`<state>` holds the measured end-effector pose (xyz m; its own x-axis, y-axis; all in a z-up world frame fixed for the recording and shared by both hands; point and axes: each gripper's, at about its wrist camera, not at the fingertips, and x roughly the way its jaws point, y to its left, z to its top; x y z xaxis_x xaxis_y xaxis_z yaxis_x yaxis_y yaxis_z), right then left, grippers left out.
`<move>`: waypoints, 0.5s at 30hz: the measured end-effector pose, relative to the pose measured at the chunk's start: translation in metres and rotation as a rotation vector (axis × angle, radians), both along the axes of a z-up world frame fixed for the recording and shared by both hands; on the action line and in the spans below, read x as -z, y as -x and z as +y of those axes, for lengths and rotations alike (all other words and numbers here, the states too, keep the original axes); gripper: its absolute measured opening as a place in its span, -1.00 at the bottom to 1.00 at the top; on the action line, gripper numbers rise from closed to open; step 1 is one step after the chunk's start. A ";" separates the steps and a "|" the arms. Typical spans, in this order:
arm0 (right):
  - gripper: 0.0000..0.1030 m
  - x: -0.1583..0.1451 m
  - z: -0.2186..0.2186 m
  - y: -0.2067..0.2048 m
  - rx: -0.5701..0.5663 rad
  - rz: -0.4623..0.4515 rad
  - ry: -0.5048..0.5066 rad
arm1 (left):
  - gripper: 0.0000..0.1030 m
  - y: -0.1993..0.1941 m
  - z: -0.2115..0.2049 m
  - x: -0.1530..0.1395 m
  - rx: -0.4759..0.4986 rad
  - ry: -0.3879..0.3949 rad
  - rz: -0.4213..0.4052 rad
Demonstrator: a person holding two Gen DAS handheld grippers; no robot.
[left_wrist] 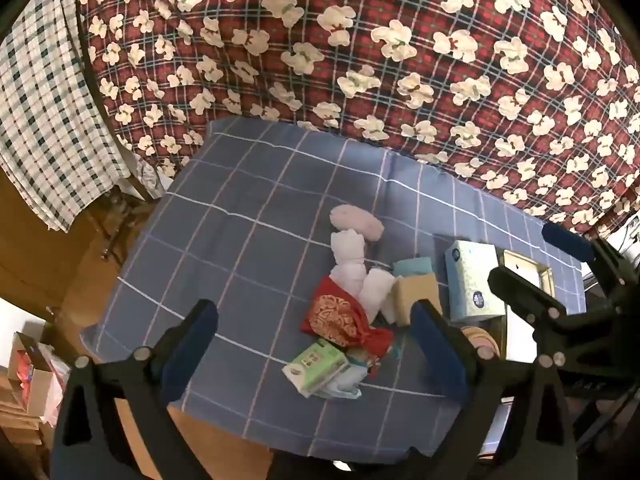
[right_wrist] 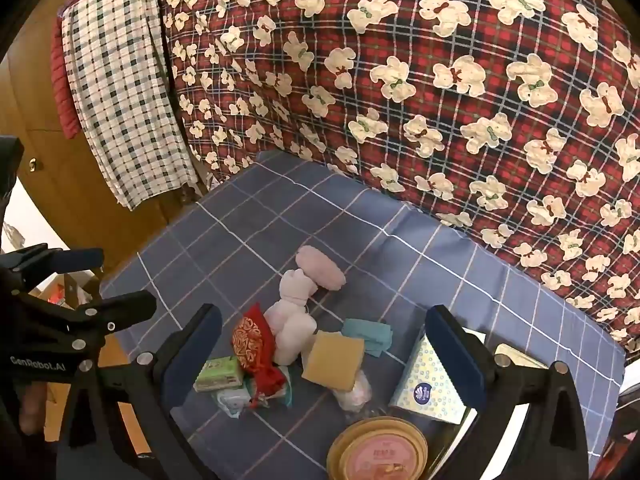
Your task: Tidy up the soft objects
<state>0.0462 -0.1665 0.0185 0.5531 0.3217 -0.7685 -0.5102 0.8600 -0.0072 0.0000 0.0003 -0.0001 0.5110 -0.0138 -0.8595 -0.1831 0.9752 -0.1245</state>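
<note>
A heap of soft things lies on the blue checked tablecloth (left_wrist: 240, 240): a pink pad (left_wrist: 356, 220), a white towel bunny (left_wrist: 352, 264), a red brocade pouch (left_wrist: 340, 320), a green tissue pack (left_wrist: 316, 368), a yellow sponge (left_wrist: 416, 292) and a teal cloth (left_wrist: 412, 266). The same heap shows in the right wrist view: pouch (right_wrist: 252, 344), bunny (right_wrist: 292, 316), sponge (right_wrist: 334, 360), tissue pack (right_wrist: 220, 374). My left gripper (left_wrist: 316, 340) is open and empty above the heap. My right gripper (right_wrist: 324, 352) is open and empty above it too, and it also shows in the left wrist view (left_wrist: 544, 264).
A pale blue tissue box (left_wrist: 472, 280) stands right of the heap, beside a wooden tray (left_wrist: 528, 272). A round tin with a pink lid (right_wrist: 380, 452) sits near the front. A red plaid bear-print blanket (left_wrist: 400, 60) hangs behind the table. Cardboard boxes (left_wrist: 28, 380) stand on the floor at the left.
</note>
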 end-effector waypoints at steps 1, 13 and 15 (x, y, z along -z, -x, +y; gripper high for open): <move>0.99 0.000 -0.001 0.000 0.001 -0.001 0.003 | 0.91 0.000 0.000 0.000 0.000 -0.004 -0.001; 0.99 0.000 -0.005 0.002 0.000 0.003 -0.005 | 0.91 0.002 0.001 0.000 0.004 -0.015 -0.004; 0.99 0.000 -0.006 0.002 0.002 0.004 -0.004 | 0.91 0.003 0.002 0.000 0.006 -0.013 -0.004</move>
<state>0.0443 -0.1726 0.0185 0.5505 0.3237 -0.7695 -0.5089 0.8608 -0.0019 -0.0026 0.0022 -0.0002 0.5144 -0.0055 -0.8575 -0.1768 0.9778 -0.1123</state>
